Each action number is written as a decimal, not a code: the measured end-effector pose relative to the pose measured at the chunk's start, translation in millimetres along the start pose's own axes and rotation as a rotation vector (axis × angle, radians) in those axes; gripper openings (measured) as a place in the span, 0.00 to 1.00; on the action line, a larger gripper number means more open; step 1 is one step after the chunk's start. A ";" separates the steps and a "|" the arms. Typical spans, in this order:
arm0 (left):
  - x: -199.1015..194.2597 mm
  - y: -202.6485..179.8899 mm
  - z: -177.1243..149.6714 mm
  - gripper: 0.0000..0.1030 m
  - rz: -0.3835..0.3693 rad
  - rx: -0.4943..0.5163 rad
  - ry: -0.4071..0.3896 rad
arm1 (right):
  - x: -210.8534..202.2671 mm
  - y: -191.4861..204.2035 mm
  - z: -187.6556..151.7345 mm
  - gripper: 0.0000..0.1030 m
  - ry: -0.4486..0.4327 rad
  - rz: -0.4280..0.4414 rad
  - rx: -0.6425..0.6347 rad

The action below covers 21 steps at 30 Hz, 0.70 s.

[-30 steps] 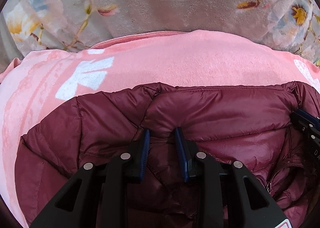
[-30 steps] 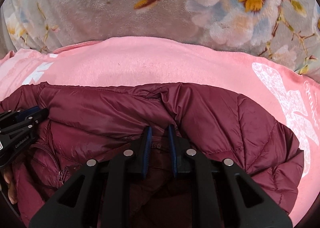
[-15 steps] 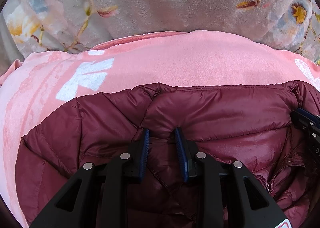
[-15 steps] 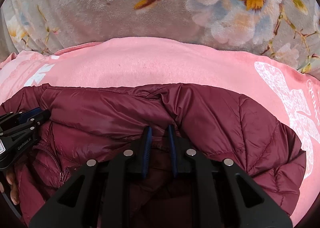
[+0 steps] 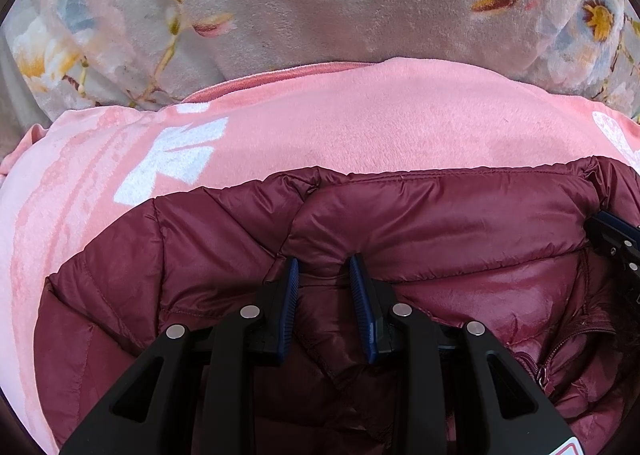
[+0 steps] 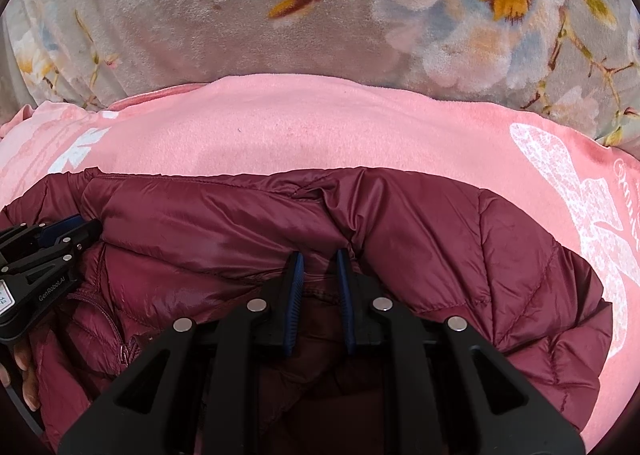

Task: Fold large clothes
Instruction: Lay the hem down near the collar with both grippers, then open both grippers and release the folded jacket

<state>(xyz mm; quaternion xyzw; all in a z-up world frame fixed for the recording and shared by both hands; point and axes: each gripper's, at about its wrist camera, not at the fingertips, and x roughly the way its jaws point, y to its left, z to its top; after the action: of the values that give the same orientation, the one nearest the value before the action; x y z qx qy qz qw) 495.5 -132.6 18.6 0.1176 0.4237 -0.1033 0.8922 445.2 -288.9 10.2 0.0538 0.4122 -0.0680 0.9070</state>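
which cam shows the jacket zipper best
The left wrist view: the zipper on the maroon jacket shows its teeth and metal pull at lower right, unobstructed. In the right wrist view the zipper sits at far left, darker, partly crowded by the left gripper and a hand.

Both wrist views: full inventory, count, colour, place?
puffer jacket: one, maroon, nearest the cameras, lying on the pink blanket, zip toward the middle.
pink blanket: one, pink with white prints, under the jacket.
floral blanket: one, grey with flowers, beyond and beneath the pink one.
left gripper: black, blue pads, pinching jacket fabric.
right gripper: black, blue pads, pinching jacket fabric.
hand: fingers at left edge of right view.
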 end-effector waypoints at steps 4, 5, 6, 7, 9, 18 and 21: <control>0.3 -1.9 1.8 0.28 0.021 0.011 -0.004 | 2.7 -14.1 -1.7 0.16 -0.012 0.081 0.068; -1.5 -1.1 1.3 0.29 0.022 0.008 -0.009 | -0.7 -21.4 -4.3 0.16 -0.027 0.117 0.104; -4.9 2.1 0.0 0.29 0.018 -0.004 -0.008 | -5.3 -25.0 -7.8 0.16 -0.034 0.128 0.124; -11.8 5.2 -3.6 0.33 0.030 -0.023 0.000 | -15.1 -29.0 -13.4 0.16 -0.033 0.123 0.139; -42.1 20.6 -18.5 0.38 0.026 -0.102 0.017 | -53.3 -34.9 -30.9 0.20 -0.035 0.112 0.150; -194.5 96.4 -164.0 0.68 -0.079 -0.131 0.048 | -264.3 -91.7 -216.8 0.57 -0.012 0.119 0.142; -225.8 137.4 -223.9 0.71 -0.132 -0.231 0.138 | -302.8 -137.4 -276.0 0.58 0.042 0.099 0.250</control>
<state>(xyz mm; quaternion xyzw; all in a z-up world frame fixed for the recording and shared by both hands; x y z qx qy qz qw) 230.8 83.7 74.3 -0.0071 0.4998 -0.1042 0.8598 20.7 -357.9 52.5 0.1882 0.4164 -0.0729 0.8865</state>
